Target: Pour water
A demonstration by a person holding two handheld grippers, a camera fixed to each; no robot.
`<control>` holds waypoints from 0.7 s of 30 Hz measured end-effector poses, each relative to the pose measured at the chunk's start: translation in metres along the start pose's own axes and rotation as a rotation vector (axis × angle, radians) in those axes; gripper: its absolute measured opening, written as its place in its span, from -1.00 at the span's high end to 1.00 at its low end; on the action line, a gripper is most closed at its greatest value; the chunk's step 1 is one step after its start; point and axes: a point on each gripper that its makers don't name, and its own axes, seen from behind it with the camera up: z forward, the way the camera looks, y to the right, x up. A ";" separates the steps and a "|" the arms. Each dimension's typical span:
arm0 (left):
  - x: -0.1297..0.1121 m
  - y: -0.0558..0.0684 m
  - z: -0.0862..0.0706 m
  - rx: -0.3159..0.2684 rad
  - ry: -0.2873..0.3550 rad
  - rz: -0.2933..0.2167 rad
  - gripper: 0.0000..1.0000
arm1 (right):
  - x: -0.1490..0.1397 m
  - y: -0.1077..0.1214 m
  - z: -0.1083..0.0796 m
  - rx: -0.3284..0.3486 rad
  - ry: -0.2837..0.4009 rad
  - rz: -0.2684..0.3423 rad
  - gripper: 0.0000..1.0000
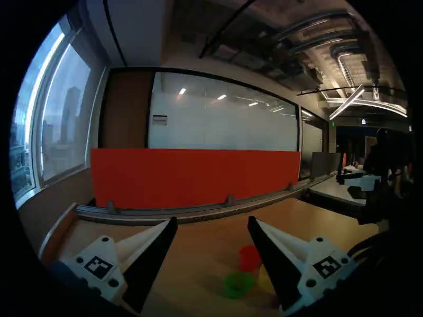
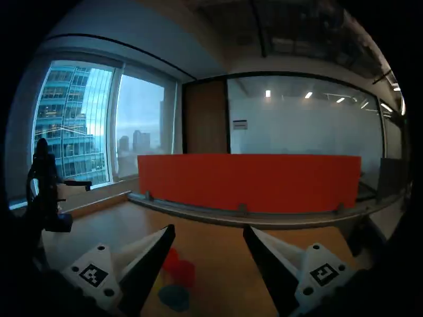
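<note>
In the left gripper view my left gripper is open above a wooden table, with nothing between its fingers. Below it on the table stand a red cup, a green cup and a yellow cup partly hidden by the right finger. In the right gripper view my right gripper is open too, held above the same table. A red cup and a blue cup sit low between its fingers, with a yellow one half hidden by the left finger.
An orange divider panel runs along the table's far edge on a metal rail. Windows stand to the left. A dark stand rises at the left of the right gripper view. Further desks lie to the right.
</note>
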 end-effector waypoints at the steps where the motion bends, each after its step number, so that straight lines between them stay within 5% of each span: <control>1: 0.000 0.001 0.001 -0.008 -0.001 0.004 -0.99 | 0.001 -0.004 0.000 0.016 0.001 -0.005 -1.00; 21: -0.032 0.024 0.018 -0.168 -0.086 0.047 -0.99 | -0.025 -0.045 0.009 0.207 -0.121 -0.083 -1.00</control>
